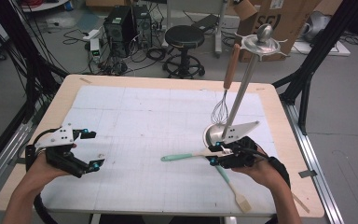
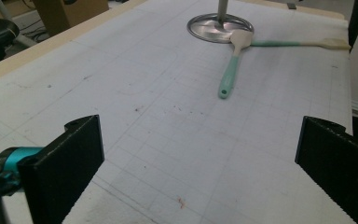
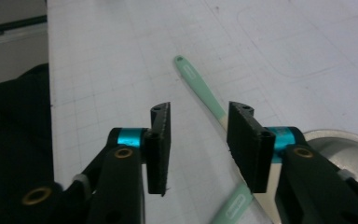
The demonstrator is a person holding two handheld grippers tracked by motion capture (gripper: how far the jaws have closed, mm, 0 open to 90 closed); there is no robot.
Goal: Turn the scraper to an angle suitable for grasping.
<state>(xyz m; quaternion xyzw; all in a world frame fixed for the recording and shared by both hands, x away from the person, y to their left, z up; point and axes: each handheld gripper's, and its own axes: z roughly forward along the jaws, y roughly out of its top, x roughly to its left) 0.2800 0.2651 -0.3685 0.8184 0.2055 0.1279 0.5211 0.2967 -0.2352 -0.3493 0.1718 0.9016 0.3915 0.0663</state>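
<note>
Two mint-handled spatulas lie crossed on the white mat beside the round metal base (image 1: pixel 210 134) of an upright stand. One spatula (image 1: pixel 177 157) points left and the other spatula (image 1: pixel 233 186) runs toward the front edge. My right gripper (image 1: pixel 216 152) hovers low over their crossing. In the right gripper view its jaws (image 3: pixel 200 135) stand partly apart, and the mint handle (image 3: pixel 200 86) runs under the right jaw with no pad pressing on it. My left gripper (image 1: pixel 94 149) rests at the left with its jaws wide apart (image 2: pixel 196 163) and nothing between them.
A wire whisk (image 1: pixel 220 111) with a wooden handle hangs from the stand's top disc (image 1: pixel 261 45) beside the slanted pole (image 1: pixel 241 91). The mat (image 1: pixel 144 121) covers most of the wooden table. A stool (image 1: pixel 184 37), computers and cables stand on the floor beyond.
</note>
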